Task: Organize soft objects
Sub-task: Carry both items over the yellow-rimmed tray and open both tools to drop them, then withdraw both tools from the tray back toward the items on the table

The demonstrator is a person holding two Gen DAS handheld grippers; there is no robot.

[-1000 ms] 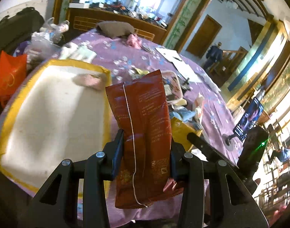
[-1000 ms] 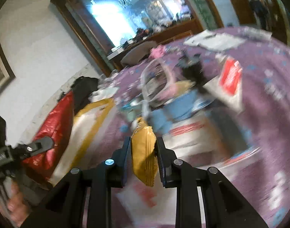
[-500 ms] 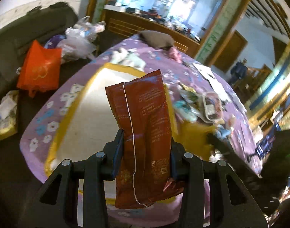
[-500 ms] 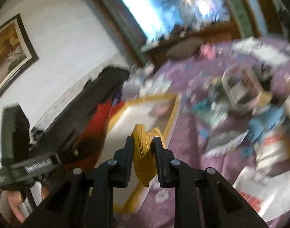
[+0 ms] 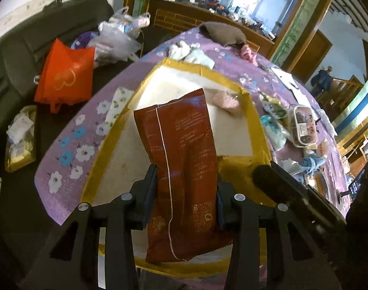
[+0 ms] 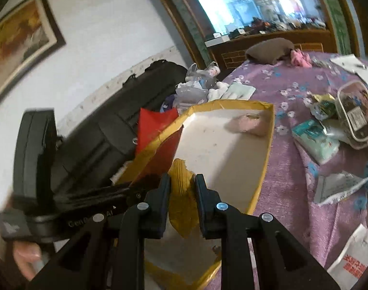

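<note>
A red snack packet [image 5: 181,169] is being held upright, pinched between the pads of the left gripper [image 5: 184,193], directly above the near part of a yellow-rimmed box [image 5: 256,125]. A crumpled yellow packet [image 6: 182,193] is being squeezed in the narrow jaws of the right gripper [image 6: 182,193], which have just been closing on it, over the box's near corner. A pink soft item [image 5: 226,100] is lying ahead at the far end. Both packets are judged to be in the carrying step; lowering and releasing inside the rim are being called for next.
</note>
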